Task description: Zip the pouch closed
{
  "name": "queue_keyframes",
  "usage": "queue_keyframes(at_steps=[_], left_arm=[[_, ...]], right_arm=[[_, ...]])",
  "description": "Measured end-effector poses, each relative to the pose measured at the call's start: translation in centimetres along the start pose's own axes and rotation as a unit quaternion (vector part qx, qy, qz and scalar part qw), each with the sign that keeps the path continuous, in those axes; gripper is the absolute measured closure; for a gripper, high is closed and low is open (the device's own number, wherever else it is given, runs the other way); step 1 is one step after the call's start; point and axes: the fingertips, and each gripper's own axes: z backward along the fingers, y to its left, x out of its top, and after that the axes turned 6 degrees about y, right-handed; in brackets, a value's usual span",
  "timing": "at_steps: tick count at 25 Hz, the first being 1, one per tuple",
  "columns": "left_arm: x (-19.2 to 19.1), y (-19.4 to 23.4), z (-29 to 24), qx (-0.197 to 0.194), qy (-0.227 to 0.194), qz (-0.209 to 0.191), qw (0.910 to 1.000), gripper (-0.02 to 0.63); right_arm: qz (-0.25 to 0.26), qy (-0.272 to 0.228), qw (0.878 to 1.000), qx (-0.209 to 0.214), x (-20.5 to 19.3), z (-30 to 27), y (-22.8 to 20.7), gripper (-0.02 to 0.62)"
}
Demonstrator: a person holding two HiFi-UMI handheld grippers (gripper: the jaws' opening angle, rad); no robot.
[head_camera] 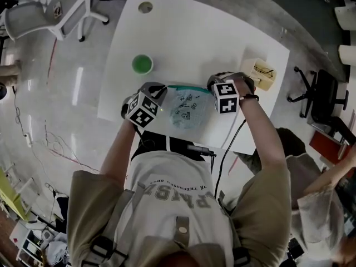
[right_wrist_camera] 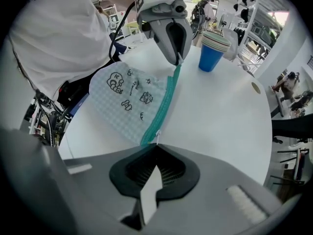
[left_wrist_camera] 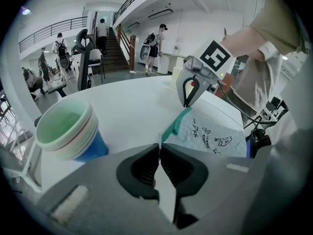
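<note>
A pale checked pouch [head_camera: 189, 109] with small drawings and a teal zipper band [head_camera: 189, 87] lies near the front edge of the white table [head_camera: 183, 32]. My left gripper [head_camera: 164, 88] is shut on the band's left end, where a thin pale tab shows at the jaw tips [left_wrist_camera: 160, 144]. My right gripper [head_camera: 212, 88] is shut on the band's right end, pinching a small pale tab [right_wrist_camera: 157, 138] that looks like the zipper pull. The teal zipper band [right_wrist_camera: 164, 101] stretches straight between the two grippers. Whether the teeth are joined cannot be told.
A stack of cups [head_camera: 142, 64], green inside and blue outside, stands left of centre behind the pouch. A small box [head_camera: 260, 73] sits at the table's right edge. Office chairs [head_camera: 33, 15] and cables [head_camera: 53, 143] surround the table, and a person [head_camera: 322, 204] is at the right.
</note>
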Motion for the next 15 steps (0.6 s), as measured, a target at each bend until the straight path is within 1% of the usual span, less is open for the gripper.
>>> queue_keyframes(at_steps=[5,11,15], left_arm=[[-0.82,0.52,0.27,0.001,0.003,0.006,1.0000,0.581],[-1.02,0.55,-0.18,0.004,0.003,0.010,0.9999,0.581],[-0.90,0.60,-0.20,0.005,0.003,0.006,1.0000,0.581]], right_arm=[[-0.011,-0.001,1.000,-0.002,-0.33,0.35,0.14,0.595],[-0.012,0.006,1.000,0.001,-0.40,-0.10,0.34,0.595],[-0.016,0.011,1.000,0.005,-0.58,-0.50,0.42,0.595]])
